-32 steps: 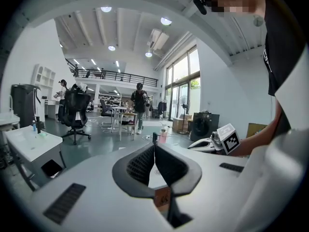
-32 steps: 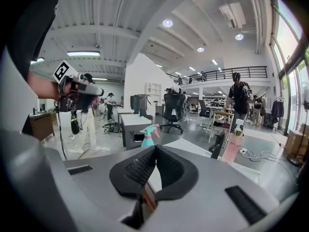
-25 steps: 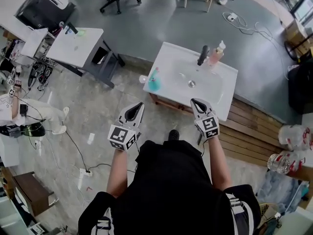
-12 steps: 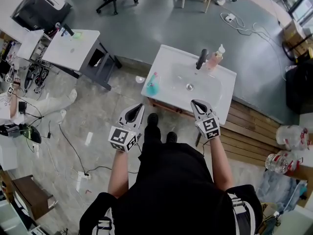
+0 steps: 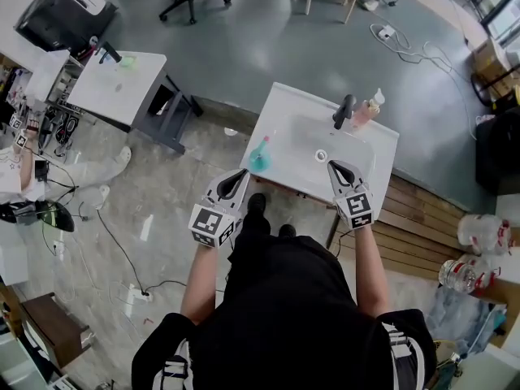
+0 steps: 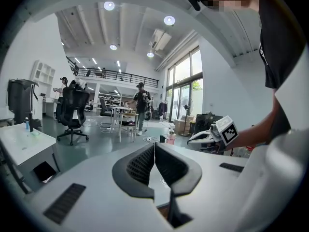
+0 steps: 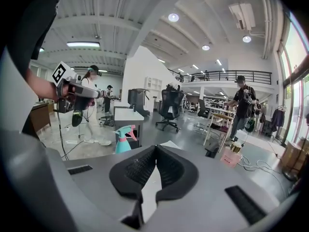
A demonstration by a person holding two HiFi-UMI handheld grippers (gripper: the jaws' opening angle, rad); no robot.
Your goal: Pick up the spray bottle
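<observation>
The teal spray bottle (image 5: 259, 156) with a pink trigger stands upright at the near left corner of the white washbasin (image 5: 284, 136). It also shows left of centre in the right gripper view, as a spray bottle (image 7: 123, 138) beyond the jaws. My left gripper (image 5: 241, 174) is shut and empty, its tip just short of the bottle. My right gripper (image 5: 331, 166) is shut and empty at the basin's near edge, right of the bottle. In their own views the left gripper (image 6: 154, 145) and the right gripper (image 7: 155, 148) have their jaws pressed together.
A black tap (image 5: 344, 110) and a pink soap bottle (image 5: 370, 109) stand at the basin's far side. A white desk (image 5: 114, 87) is at the left, with cables on the floor. Wooden decking (image 5: 422, 218) lies right of the basin. A person (image 7: 241, 111) walks beyond.
Both grippers have moved forward toward the washbasin, which now sits closer beneath them. The jaws stayed shut.
</observation>
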